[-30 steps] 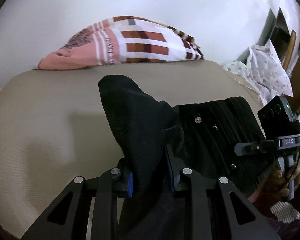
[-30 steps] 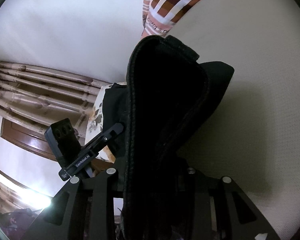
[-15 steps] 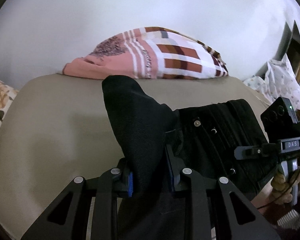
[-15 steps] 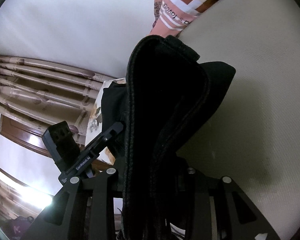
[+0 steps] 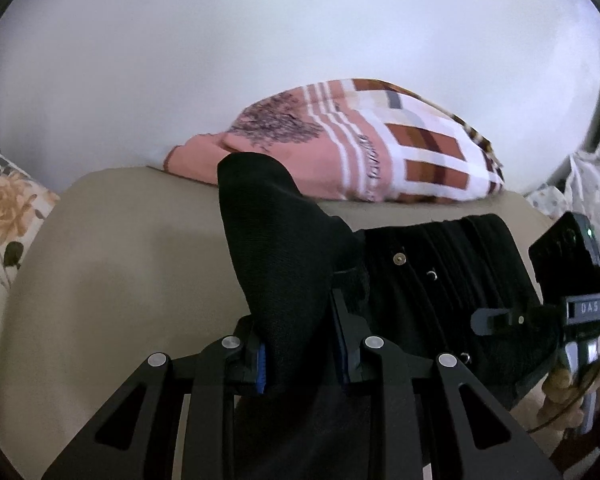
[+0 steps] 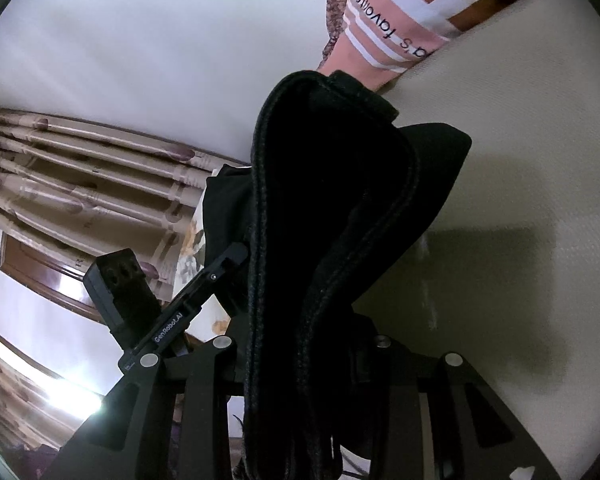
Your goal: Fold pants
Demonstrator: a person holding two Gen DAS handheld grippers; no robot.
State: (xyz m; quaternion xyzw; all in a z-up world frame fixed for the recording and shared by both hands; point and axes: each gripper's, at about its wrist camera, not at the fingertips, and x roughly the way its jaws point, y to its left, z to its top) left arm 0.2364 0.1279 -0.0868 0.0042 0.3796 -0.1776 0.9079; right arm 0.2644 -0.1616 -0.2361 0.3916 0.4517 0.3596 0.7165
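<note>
The black pants [image 5: 420,280] hang between my two grippers above a beige bed [image 5: 120,280]. My left gripper [image 5: 300,356] is shut on a bunched black corner of the pants that sticks up between its blue-padded fingers. The waistband with metal studs stretches right toward my right gripper [image 5: 580,308], held in a hand. In the right wrist view my right gripper [image 6: 304,356] is shut on a thick fold of the pants [image 6: 320,220], which hides its fingertips. The left gripper [image 6: 168,320] shows at the lower left there.
A pink, white and brown checked blanket [image 5: 360,152] lies folded at the bed's far edge against a white wall. A floral pillow [image 5: 4,216] is at the left, patterned cloth [image 5: 580,184] at the right. Curtains [image 6: 80,184] show in the right wrist view.
Both grippers have carried the pants forward and left across the bed. The checked blanket looks nearer and further right, and the floral pillow has come into view.
</note>
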